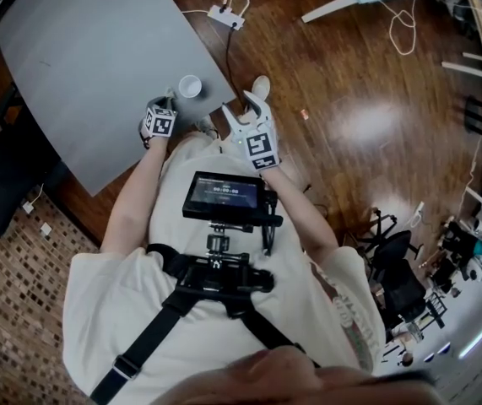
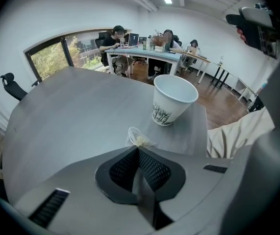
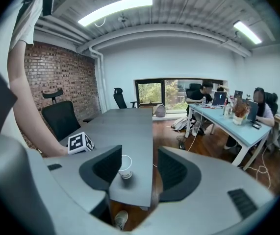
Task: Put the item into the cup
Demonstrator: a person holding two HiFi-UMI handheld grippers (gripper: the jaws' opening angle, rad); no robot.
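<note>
Grey table [image 1: 89, 66] fills the upper left of the head view, with wooden floor [image 1: 350, 83] beyond it, and you're standing at its near corner. Your left forearm [image 1: 135, 197] reaches out over the table edge, and the left gripper [image 2: 139, 150] tips steeply down at the tabletop. Your right gripper [image 1: 245, 108] hangs just off the corner, over the floor, angled gently downward and aimed back across the table.

Now the white paper cup [image 2: 173, 98]: it stands upright near that corner with a tree print on its side. What you can see of its inside is bare white wall. The small clear-wrapped item [image 2: 140, 141] sits on your side of the cup, apart from it, right at the left gripper's tips. Those left jaws are pressed together, and the edge of the item's wrapper looks nipped between their very tips. Your right jaws stand wide apart, gripping nothing; the cup shows far off in the gap between them.
</note>
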